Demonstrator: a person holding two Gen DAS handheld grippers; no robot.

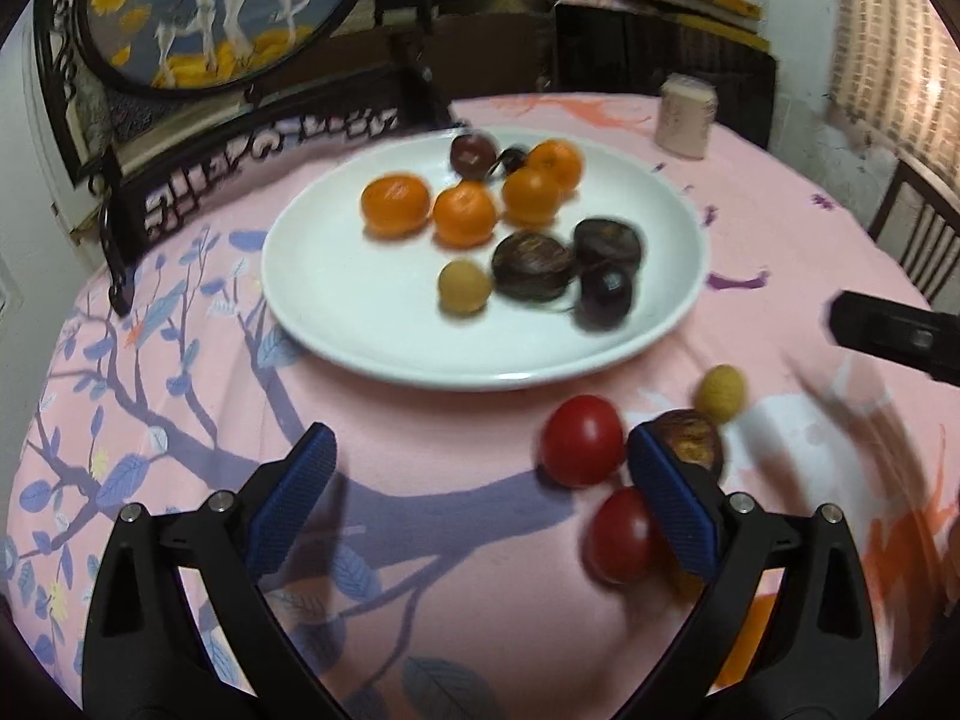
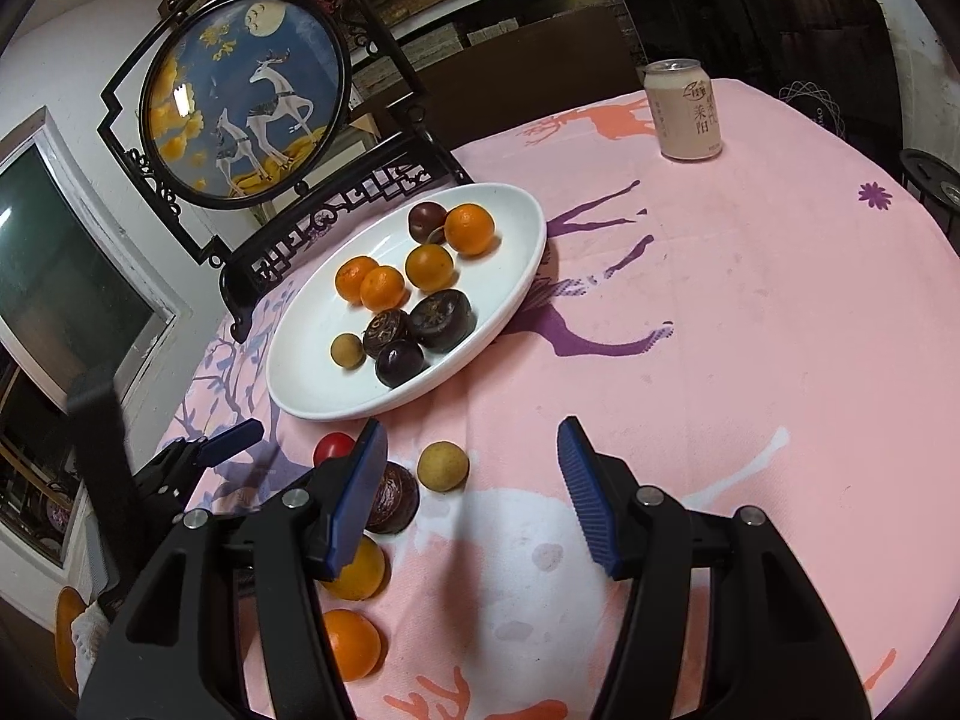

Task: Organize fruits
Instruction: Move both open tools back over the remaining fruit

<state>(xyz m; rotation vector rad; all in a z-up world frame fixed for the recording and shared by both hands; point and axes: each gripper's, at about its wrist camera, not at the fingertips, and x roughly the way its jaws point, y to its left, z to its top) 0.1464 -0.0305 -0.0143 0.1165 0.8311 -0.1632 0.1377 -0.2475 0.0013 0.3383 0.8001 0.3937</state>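
On the pink-clothed bench [image 2: 750, 312] a white plate [image 2: 516, 300] is sitting with oranges, dark fruits and one small yellow fruit already gathered on it. Between the plate and the camera, loose fruits are still lying on the cloth: two red tomatoes [image 1: 582, 439], a dark wrinkled fruit [image 2: 396, 498], a small yellow fruit [image 2: 443, 465] and two oranges [image 2: 351, 642]. Judging by this, the gathering step is partway through. The left hand-held gripper [image 1: 480, 504] is hovering released, jaws spread wide and empty, its right finger sitting between the tomatoes and the dark fruit. The right hand-held gripper [image 2: 474, 492] is hanging half spread and empty, the yellow fruit lying just ahead of its gap. Next, one gripper probably needs centring over a single loose fruit, closing gently so it is not rolling off.
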